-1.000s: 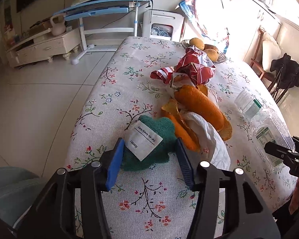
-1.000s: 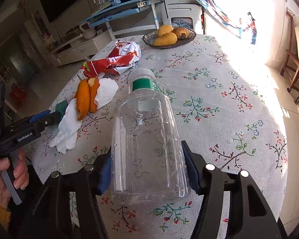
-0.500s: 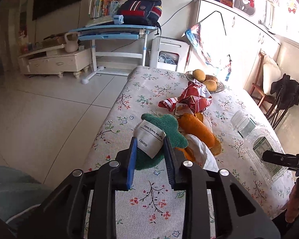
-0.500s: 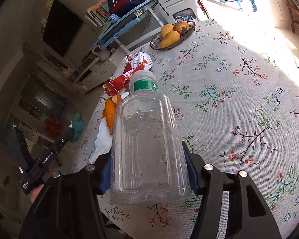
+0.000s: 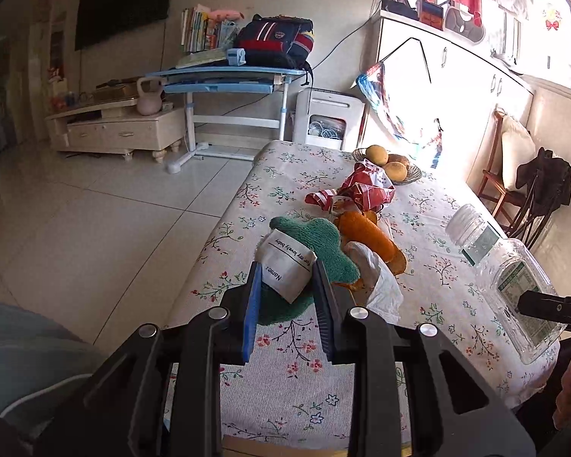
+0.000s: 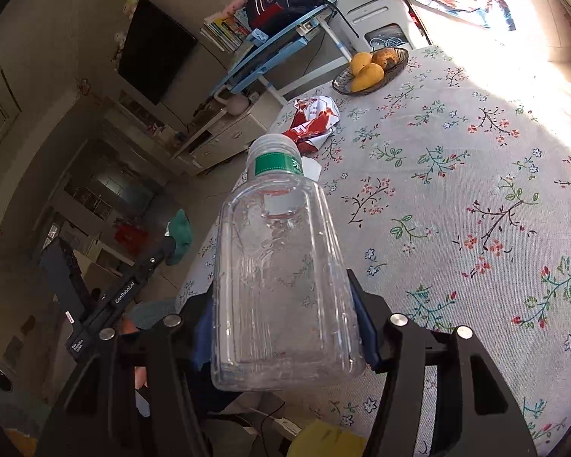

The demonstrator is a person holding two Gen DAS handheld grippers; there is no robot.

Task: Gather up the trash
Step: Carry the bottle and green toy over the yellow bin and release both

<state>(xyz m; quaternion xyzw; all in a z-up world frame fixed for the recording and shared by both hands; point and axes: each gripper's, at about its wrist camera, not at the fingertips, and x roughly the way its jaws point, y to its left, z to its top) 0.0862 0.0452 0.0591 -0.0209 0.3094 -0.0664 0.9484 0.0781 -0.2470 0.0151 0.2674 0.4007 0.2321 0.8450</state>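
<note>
Lifted green cloth (image 5: 319,251); bottle (image 6: 281,285) raised too.

White floral-print cloth covers the tabletop (image 5: 430,213); a green plush (image 5: 325,245) with white tag (image 5: 289,266), an orange toy (image 5: 367,234), a red-and-white wrapper (image 5: 361,190) and a clear bottle (image 6: 281,285) with green neck band.

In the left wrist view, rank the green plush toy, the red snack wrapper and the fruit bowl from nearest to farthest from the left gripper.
1. Green plush toy: nearest, clamped between the fingers of the left gripper at its white tag.
2. Red snack wrapper: mid-table, beyond the toy and slightly right.
3. Fruit bowl: farthest, near the table's far end, to the right.
</note>
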